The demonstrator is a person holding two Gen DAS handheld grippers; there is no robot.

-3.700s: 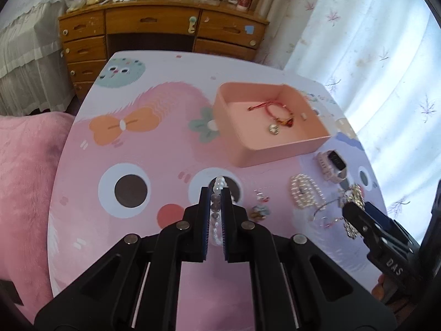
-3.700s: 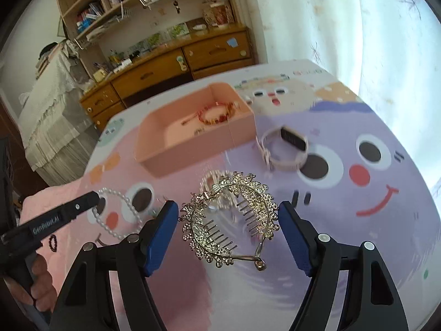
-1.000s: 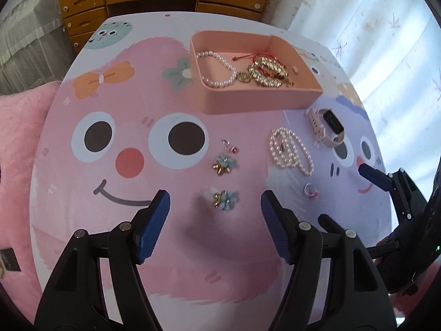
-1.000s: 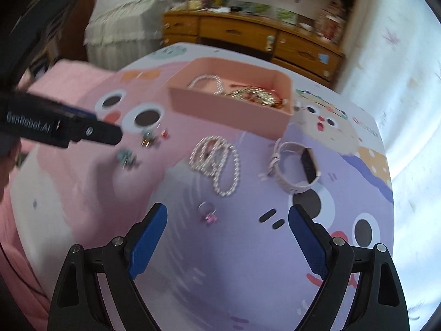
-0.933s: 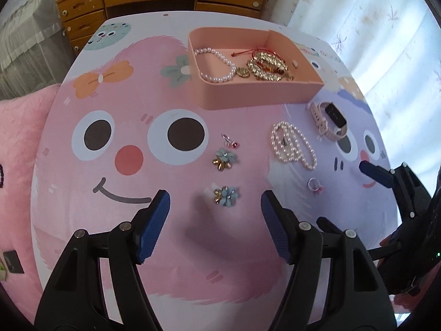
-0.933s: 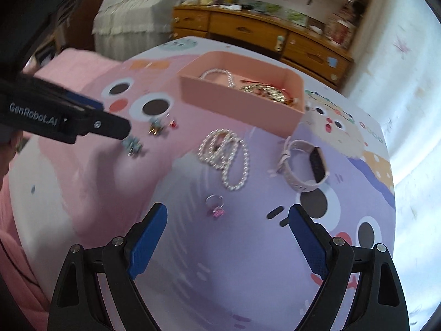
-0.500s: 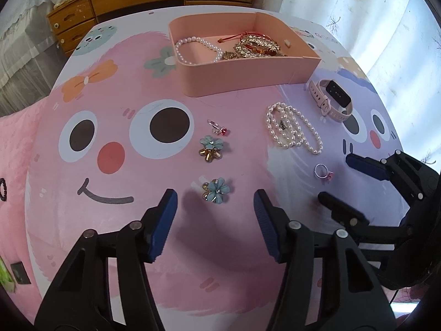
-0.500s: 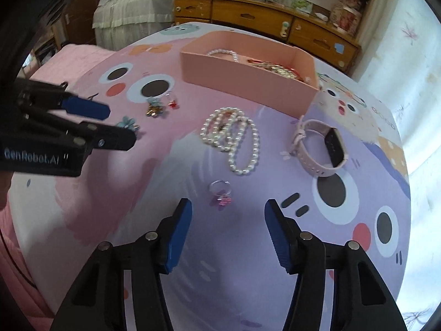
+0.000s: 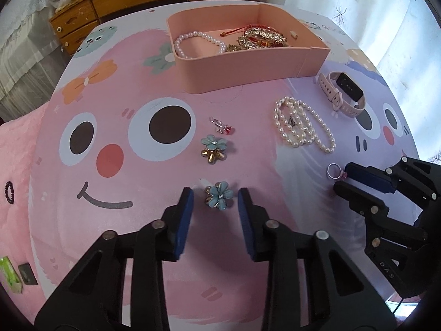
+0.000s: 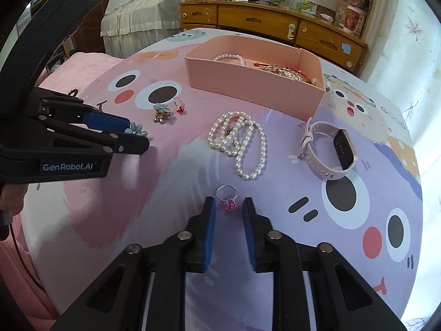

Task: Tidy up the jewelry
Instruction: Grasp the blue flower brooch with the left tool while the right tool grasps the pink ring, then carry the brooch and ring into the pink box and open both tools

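Observation:
My left gripper (image 9: pixel 215 193) is open, its blue pads on either side of a blue flower clip (image 9: pixel 219 194) lying on the table; the clip also shows in the right wrist view (image 10: pixel 135 129). My right gripper (image 10: pixel 228 202) is open around a silver ring with a pink stone (image 10: pixel 227 195), which the left wrist view (image 9: pixel 336 171) also shows. A pink tray (image 9: pixel 248 60) at the back holds a pearl bracelet (image 9: pixel 198 40), a gold comb and a red bracelet. A second flower clip (image 9: pixel 212 149), a red-stone ring (image 9: pixel 222 125), a pearl necklace (image 9: pixel 303 124) and a pink watch (image 9: pixel 344 93) lie loose.
The round table has a cartoon-face cover (image 9: pixel 110 151). A wooden dresser (image 10: pixel 275 24) stands behind it, a bed (image 10: pixel 143 13) to the left and curtains to the right. A pink blanket (image 9: pixel 13 143) with a small dark bead ring lies left of the table.
Both grippers have come down and forward and narrowed. The left now brackets the blue flower clip, the right brackets the pink-stone ring. Earlier, the pearl bracelet and gold comb went into the tray.

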